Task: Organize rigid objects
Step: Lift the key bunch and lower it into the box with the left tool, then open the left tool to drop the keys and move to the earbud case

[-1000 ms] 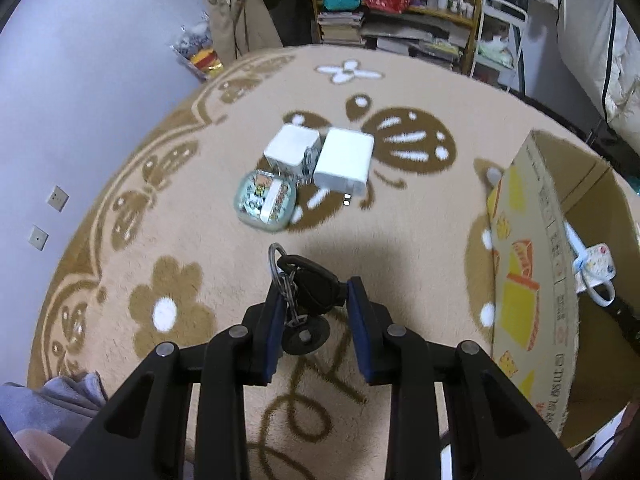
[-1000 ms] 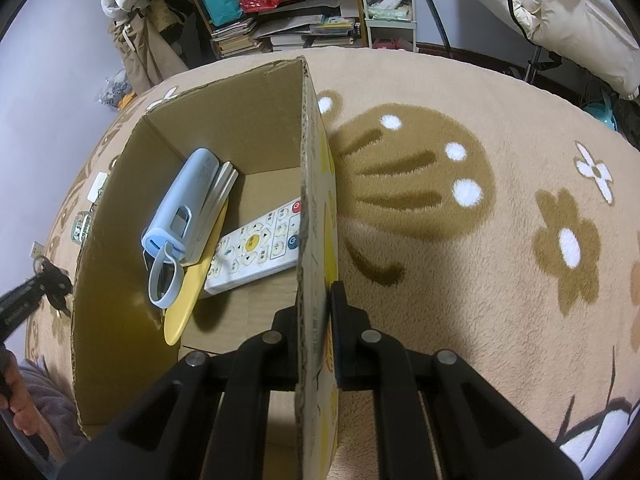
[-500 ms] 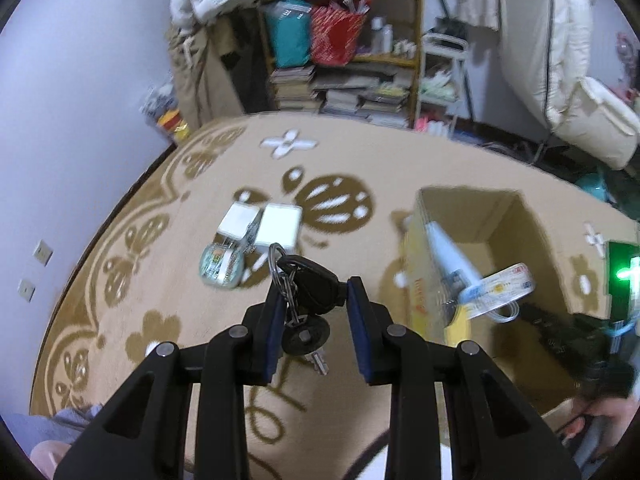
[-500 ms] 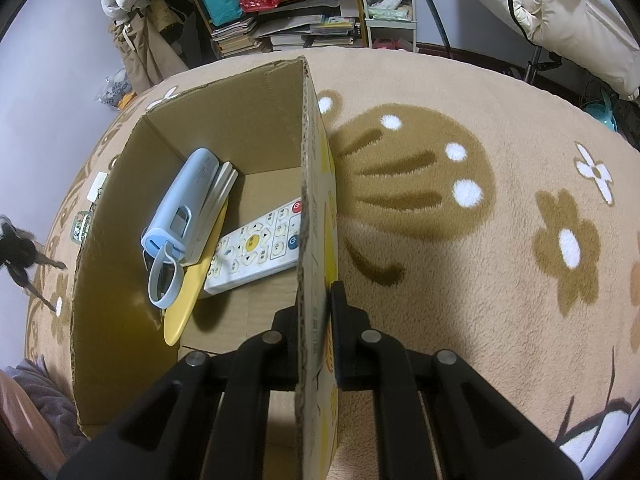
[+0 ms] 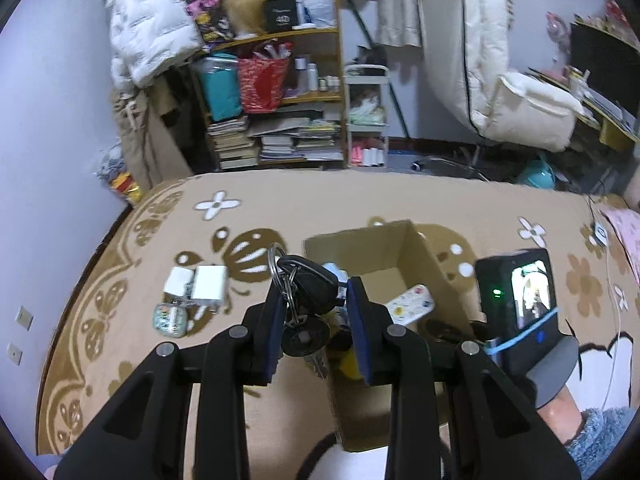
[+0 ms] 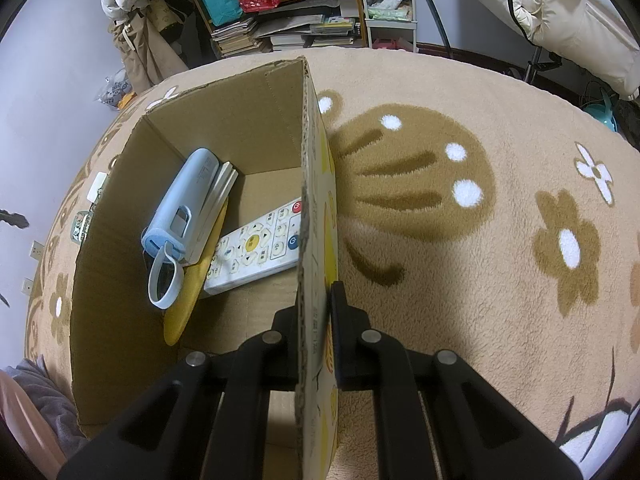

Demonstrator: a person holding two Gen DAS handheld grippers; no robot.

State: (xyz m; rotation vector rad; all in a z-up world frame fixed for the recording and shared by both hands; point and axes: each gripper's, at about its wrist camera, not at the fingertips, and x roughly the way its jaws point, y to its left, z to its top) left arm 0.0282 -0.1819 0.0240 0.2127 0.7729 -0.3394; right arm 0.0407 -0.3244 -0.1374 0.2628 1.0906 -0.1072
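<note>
The left gripper [image 5: 314, 304] holds the bunch of keys [image 5: 306, 300] between its blue pads, above the near edge of the cardboard box [image 5: 420, 252]. The right gripper [image 6: 318, 332] is clamped on the box wall (its yellow print is unreadable). The white remote [image 6: 260, 244] lies inside.

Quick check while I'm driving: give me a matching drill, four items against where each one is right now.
Items:
1. key bunch
2. remote control
3. white chargers
4. box wall

Places:
A. lying inside the cardboard box
B. on the carpet, left of the box
C. clamped by the right gripper
D. held in the left gripper

Pairs: 1-D, 2-A, 3-B, 4-C
</note>
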